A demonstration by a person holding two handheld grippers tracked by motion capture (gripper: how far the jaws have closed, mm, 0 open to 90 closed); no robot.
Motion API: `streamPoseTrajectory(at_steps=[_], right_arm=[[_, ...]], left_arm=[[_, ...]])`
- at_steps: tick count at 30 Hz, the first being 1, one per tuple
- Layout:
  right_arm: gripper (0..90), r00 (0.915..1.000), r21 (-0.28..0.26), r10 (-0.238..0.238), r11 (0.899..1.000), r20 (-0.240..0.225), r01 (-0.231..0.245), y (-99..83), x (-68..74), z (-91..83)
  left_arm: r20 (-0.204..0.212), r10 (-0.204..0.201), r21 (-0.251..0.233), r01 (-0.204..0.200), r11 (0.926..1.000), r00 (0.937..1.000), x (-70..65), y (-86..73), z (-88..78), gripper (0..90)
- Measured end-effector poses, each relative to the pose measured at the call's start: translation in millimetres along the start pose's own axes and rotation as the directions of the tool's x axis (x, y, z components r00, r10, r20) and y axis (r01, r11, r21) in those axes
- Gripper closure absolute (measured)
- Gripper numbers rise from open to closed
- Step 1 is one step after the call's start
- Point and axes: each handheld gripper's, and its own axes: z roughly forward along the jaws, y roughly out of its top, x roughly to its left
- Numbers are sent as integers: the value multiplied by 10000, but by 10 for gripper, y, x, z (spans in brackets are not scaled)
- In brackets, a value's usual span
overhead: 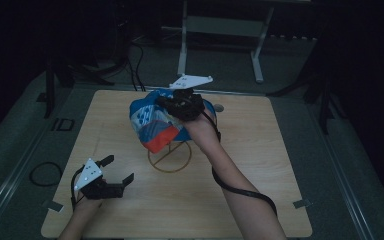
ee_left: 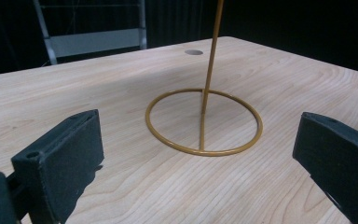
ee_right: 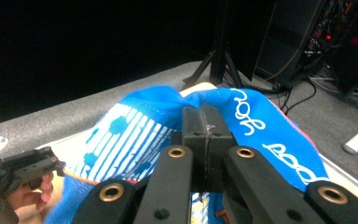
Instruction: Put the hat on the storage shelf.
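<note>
The right gripper point(overhead: 184, 104) has its jaws pinching the blue cloth point(overhead: 152, 120) directly above the gold stand point(overhead: 170, 156) (its rod upright); the left gripper point(overhead: 116, 172), jaws spread, sits nearer the stand's ring on the bench point(overhead: 260, 170).

Cloth bag point(overhead: 152, 120) – blue, white stripes and dots, orange-red band, white lettering. Wire stand point(ee_left: 204, 122) mustard gold. Worktop point(overhead: 240, 175) pale wood grain – both grippers' jaws black.

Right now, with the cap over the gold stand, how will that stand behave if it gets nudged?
The stand is a thin wire ring with one slim upright, so it looks light and would probably slide on the smooth table. With the cap, pinched by the right gripper, up top, a sideways tug could tip it.
</note>
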Motion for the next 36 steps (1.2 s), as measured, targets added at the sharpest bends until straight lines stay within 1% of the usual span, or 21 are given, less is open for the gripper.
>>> streamPoseTrajectory(at_steps=[5, 9, 13, 16, 18, 20, 21, 25, 26, 27, 28, 29, 30, 33, 36], right_arm=[[900, 9997, -30, 228, 9997, 20, -228, -112, -65, -52], [900, 9991, -139, 402, 9991, 115, -400, -202, -101, -116], [900, 9982, -326, 602, 9977, -1, -602, -291, -141, -205], [900, 9984, -434, 544, 9976, 144, -537, -329, -135, -264], [900, 9985, -552, 433, 9976, 336, -414, -347, -132, -296], [900, 9980, -595, 471, 9972, 417, -446, -364, -148, -314], [900, 9975, -599, 523, 9970, 471, -494, -372, -157, -320], [900, 9971, -609, 601, 9965, 458, -573, -414, -180, -333], [900, 9968, -660, 671, 9958, 434, -641, -446, -182, -346], [900, 9958, -715, 853, 9940, 324, -828, -489, -193, -368], [900, 9958, -715, 853, 9940, 324, -828, -489, -193, -368], [900, 9947, -723, 993, 9926, 276, -971, -537, -201, -399], [900, 9947, -723, 993, 9926, 276, -971, -537, -201, -399], [900, 9929, -781, 1135, 9908, 353, -1105, -644, -201, -454], [894, 9911, -728, 1316, 9889, 197, -1299, -711, -224, -451]], left_arm=[[51, -32, 78, 31, 10000, 10000, -12, -17, 28, 21], [18, -26, 15, 26, 10000, 10000, -8, -21, 19, 21], [-38, -66, 54, 66, 10000, 10000, 7, -37, 13, 21], [-70, -102, 38, 102, 9999, 9999, 18, -42, 6, 21], [-120, -104, 40, 104, 9999, 9999, 20, -42, -1, 21], [-90, -199, -6, 199, 9998, 9998, 20, -51, -4, 21], [-101, -183, 37, 183, 9998, 9998, 21, -56, -5, 21], [-83, -133, 125, 134, 9998, 9999, 17, -66, -7, 21], [-48, -160, 104, 161, 9998, 9999, 18, -66, -10, 21], [-39, -149, 112, 150, 9998, 9999, 21, -64, -13, 21], [-39, -149, 112, 150, 9998, 9999, 21, -64, -13, 21], [-8, -202, 92, 202, 9998, 9998, 25, -68, -13, 21], [-8, -202, 92, 202, 9998, 9998, 25, -68, -13, 21], [-20, -234, 133, 234, 9996, 9997, 27, -76, -11, 21], [10, -270, 172, 269, 9995, 9996, 37, -83, 0, 21]])
